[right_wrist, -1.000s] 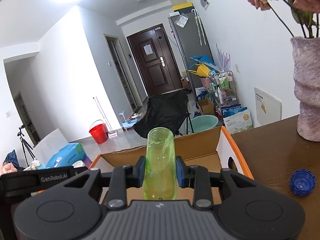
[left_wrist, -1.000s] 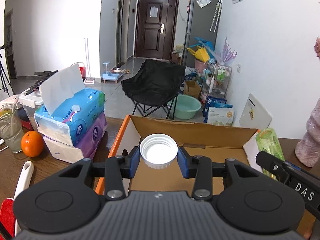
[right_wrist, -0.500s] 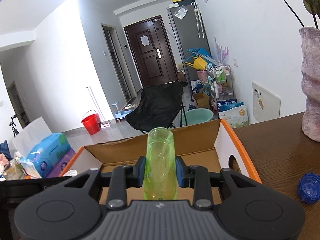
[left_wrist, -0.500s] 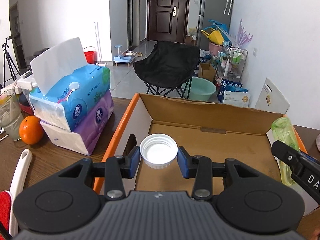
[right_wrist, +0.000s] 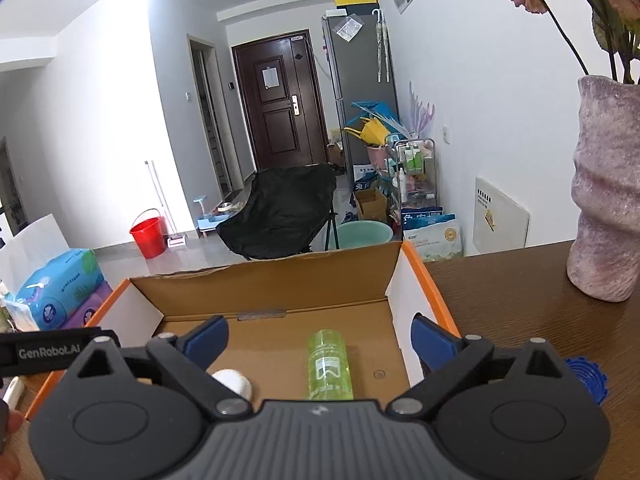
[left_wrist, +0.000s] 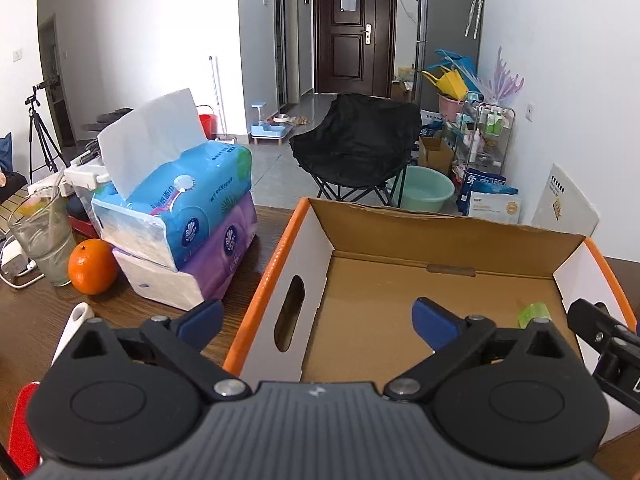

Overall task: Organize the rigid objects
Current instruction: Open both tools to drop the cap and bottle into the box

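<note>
An orange-rimmed cardboard box (left_wrist: pixel 272 264) stands open on the brown table, and both grippers hover over it. My left gripper (left_wrist: pixel 318 316) has its jaws opening wide with nothing between them. The white cap (right_wrist: pixel 232 384) lies on the box floor, out of sight in the left wrist view. My right gripper (right_wrist: pixel 320 338) also has its jaws opening. The green plastic bottle (right_wrist: pixel 330 364) lies on its side on the box floor (right_wrist: pixel 372 344) below the pads, which stand apart from it. Its end (left_wrist: pixel 534 312) shows in the left wrist view.
Stacked tissue packs (left_wrist: pixel 176 216), an orange (left_wrist: pixel 93 266) and a drinking glass (left_wrist: pixel 42 236) stand left of the box. A white handle (left_wrist: pixel 74 324) lies near the front left. Right of the box are a blue cap (right_wrist: pixel 586 376) and a mauve vase (right_wrist: pixel 608 200).
Both grippers opened. The left one let go of the white cap and the right one let go of the green bottle; both things now lie in the box.
</note>
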Demonstrator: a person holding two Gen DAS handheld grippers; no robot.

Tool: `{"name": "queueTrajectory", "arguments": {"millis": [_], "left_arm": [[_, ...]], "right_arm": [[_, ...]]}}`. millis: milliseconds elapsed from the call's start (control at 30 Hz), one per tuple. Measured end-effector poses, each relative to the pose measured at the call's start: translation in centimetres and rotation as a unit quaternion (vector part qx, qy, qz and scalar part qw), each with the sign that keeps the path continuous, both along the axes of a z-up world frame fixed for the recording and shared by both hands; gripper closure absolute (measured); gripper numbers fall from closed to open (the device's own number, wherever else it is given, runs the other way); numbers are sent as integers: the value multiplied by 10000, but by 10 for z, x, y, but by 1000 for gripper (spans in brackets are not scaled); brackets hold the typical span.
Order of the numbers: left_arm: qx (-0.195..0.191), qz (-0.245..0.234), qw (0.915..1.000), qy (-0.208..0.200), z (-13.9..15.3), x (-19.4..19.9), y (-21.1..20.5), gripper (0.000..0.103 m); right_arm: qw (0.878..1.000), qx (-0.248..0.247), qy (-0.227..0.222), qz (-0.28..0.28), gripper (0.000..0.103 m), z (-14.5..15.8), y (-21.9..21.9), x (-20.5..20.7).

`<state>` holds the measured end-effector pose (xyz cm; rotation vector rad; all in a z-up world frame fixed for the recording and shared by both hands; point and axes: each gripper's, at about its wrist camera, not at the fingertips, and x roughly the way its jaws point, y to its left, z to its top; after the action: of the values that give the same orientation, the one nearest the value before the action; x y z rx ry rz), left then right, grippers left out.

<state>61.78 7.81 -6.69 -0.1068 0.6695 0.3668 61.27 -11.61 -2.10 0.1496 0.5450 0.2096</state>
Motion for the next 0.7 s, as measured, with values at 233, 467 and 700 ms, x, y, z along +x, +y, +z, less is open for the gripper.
{"name": "queueTrajectory", "arguments": {"millis": [233, 467, 700], "left_arm": [[19, -38, 10000, 33, 2, -4, 2, 0], [11, -226, 9997, -78, 9, -18, -3, 0], [5, -443, 9989, -181, 16, -37, -9, 0]], "right_arm": [[9999, -138, 3, 56, 0, 3, 1, -5], [9995, -262, -101, 110, 0, 12, 0, -18], [9985, -400, -341, 162, 0, 27, -6, -40]]}}
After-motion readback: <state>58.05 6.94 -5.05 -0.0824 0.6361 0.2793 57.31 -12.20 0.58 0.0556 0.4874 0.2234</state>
